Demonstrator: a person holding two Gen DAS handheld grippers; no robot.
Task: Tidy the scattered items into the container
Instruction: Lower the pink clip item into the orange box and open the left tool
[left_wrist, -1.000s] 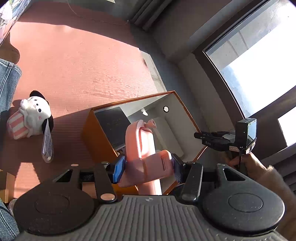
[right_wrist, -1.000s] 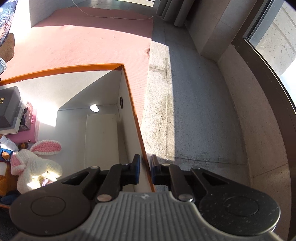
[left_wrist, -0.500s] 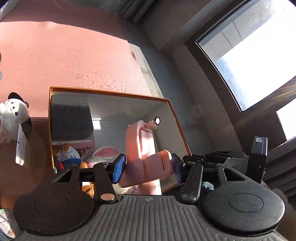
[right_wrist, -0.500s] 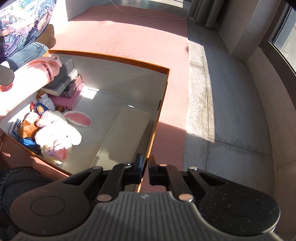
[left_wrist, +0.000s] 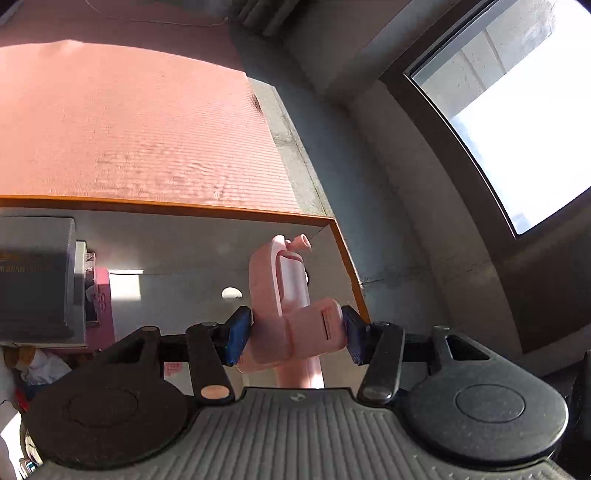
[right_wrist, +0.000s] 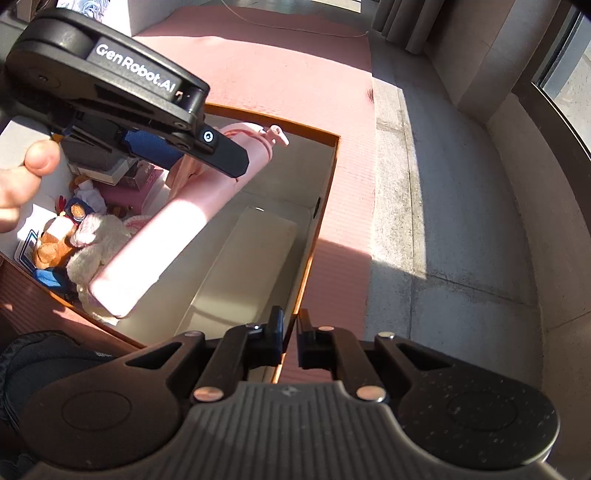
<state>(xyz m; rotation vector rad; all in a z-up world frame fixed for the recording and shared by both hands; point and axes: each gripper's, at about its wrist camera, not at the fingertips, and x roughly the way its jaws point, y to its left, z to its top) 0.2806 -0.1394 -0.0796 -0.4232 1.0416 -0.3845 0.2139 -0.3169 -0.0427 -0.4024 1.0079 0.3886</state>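
The left claw (left_wrist: 293, 334) is clamped on a pink bottle (right_wrist: 177, 229), its blue pads (left_wrist: 236, 336) pressing the lid end from both sides. The bottle is a long, smooth, pale pink cylinder with a flip lid, a carry loop and a small spout at the top. It hangs in the air over the open box (right_wrist: 334, 147), clear of the floor of the box. Its long axis is tilted: the lid end points up and away toward the far wall of the box, and the flat base points down and toward the near left side, above the soft toys.

The right claw (right_wrist: 290, 341) is closed with almost no gap between its fingers, and the thin orange rim at the near right corner of the box sits between them; whether the pads actually press it I cannot tell.

One bottle, one box. Inside the box, at the left, lie a white plush rabbit (right_wrist: 99, 243) with pink ears and a brown plush (right_wrist: 51, 247) beside it. Further back is a dark case (left_wrist: 33, 273) stacked on a pink box (left_wrist: 101, 306). A pale flat panel (right_wrist: 243, 266) lies along the right side of the box floor.

The box stands on a pink mat (left_wrist: 147, 122), with grey stone floor (right_wrist: 443, 221) to the right and a window (left_wrist: 517, 129) beyond. A hand (right_wrist: 22, 181) grips the left claw's handle at the left edge.
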